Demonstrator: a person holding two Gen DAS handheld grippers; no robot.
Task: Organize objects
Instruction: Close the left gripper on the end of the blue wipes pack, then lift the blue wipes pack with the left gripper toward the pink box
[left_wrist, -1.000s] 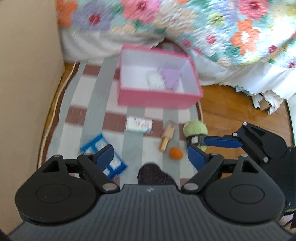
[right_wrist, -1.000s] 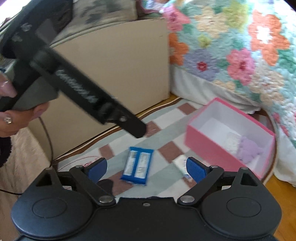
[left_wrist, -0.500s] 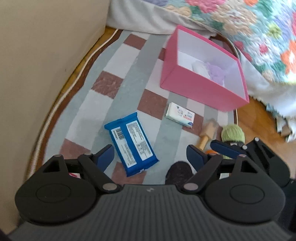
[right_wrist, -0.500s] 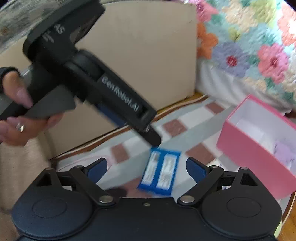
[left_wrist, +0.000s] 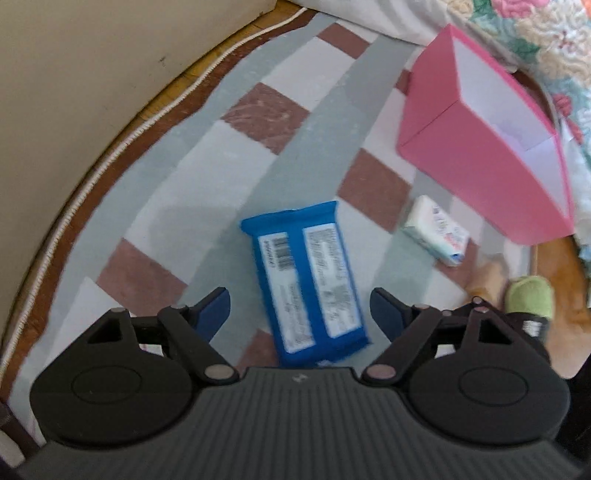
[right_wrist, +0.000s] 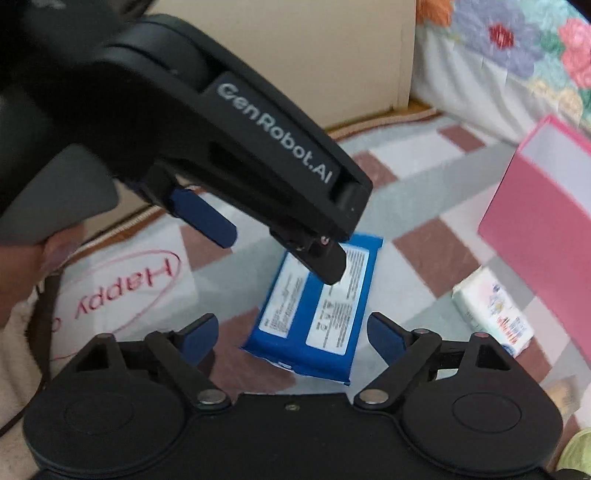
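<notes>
A blue packet (left_wrist: 306, 280) with white labels lies flat on the checked rug. My left gripper (left_wrist: 301, 310) hangs just above it, jaws closing, the packet's near end between the blue fingers (left_wrist: 218, 306) with gaps on both sides. My right gripper (right_wrist: 291, 332) comes at the same blue packet (right_wrist: 325, 306) from the other end, jaws also closing, pads clear of it. The right wrist view shows the left gripper (right_wrist: 279, 254) over the packet's far end. An open pink box (left_wrist: 480, 158) stands to the right.
A small white tissue pack (left_wrist: 436, 236) lies beside the box, with a green fuzzy item (left_wrist: 530, 295) further right on the wooden floor. A beige wall panel (left_wrist: 92, 74) borders the rug's left edge. A white sheet with pink "Happy" writing (right_wrist: 122, 284) lies left of the packet.
Both grippers have dropped towards the rug and closed in on the blue packet, which now lies between each pair of fingers. The left view has rolled; both jaws have narrowed slightly.
</notes>
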